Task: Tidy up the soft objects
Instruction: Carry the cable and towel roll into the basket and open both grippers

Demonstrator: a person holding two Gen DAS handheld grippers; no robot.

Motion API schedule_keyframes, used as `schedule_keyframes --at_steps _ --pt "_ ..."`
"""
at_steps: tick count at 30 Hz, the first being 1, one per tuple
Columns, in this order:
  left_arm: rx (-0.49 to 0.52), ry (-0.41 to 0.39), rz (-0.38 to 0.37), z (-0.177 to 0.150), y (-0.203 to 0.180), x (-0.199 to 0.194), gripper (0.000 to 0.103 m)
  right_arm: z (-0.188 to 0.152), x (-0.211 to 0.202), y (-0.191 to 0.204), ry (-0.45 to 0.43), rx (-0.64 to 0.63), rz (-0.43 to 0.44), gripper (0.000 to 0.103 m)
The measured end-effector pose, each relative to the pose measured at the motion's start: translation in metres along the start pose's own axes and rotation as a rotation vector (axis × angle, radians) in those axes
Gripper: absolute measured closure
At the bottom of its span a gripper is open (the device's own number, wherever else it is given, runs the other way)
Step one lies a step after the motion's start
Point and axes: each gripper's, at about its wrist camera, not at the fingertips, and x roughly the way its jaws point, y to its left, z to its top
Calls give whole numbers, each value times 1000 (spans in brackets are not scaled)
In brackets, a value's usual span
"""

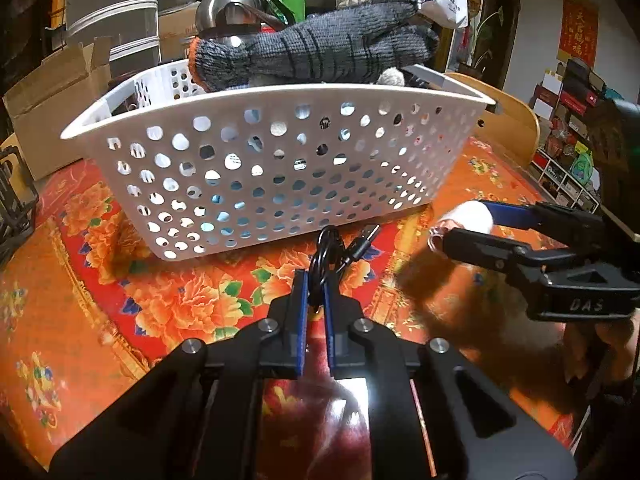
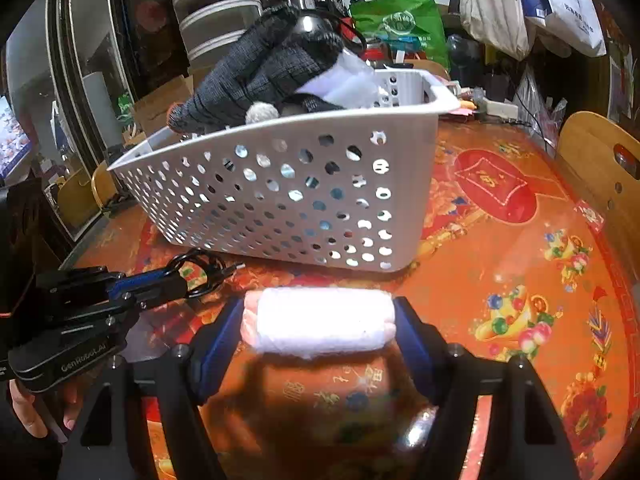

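A white perforated basket (image 1: 280, 168) stands on the red floral tablecloth, with a grey knitted glove (image 1: 320, 52) heaped over its rim; it also shows in the right wrist view (image 2: 280, 200) with the glove (image 2: 256, 76). My left gripper (image 1: 316, 280) is shut on a coiled black cable (image 1: 332, 256) just in front of the basket. My right gripper (image 2: 320, 320) is shut on a rolled white and pink towel (image 2: 324, 320), held above the table at the basket's near right corner. The towel also shows in the left wrist view (image 1: 468, 216).
A cardboard box (image 1: 52, 96) and a steel kettle (image 1: 228, 8) stand behind the basket at the left. A wooden chair back (image 2: 600, 160) rises at the table's right edge. Bags hang at the back.
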Motion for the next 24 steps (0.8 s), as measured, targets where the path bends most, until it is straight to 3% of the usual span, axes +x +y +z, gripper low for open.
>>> schedule_keyframes --at_steps 11,17,24 --pt "-63 -100 -22 -5 25 -63 96 -6 -20 2 -45 -22 2 30" --pt "-99 -143 -29 19 43 -102 96 13 -61 3 -104 -39 -3 30" --pt "-100 -194 9 76 62 -125 96 70 -82 3 -145 -55 -35 30"
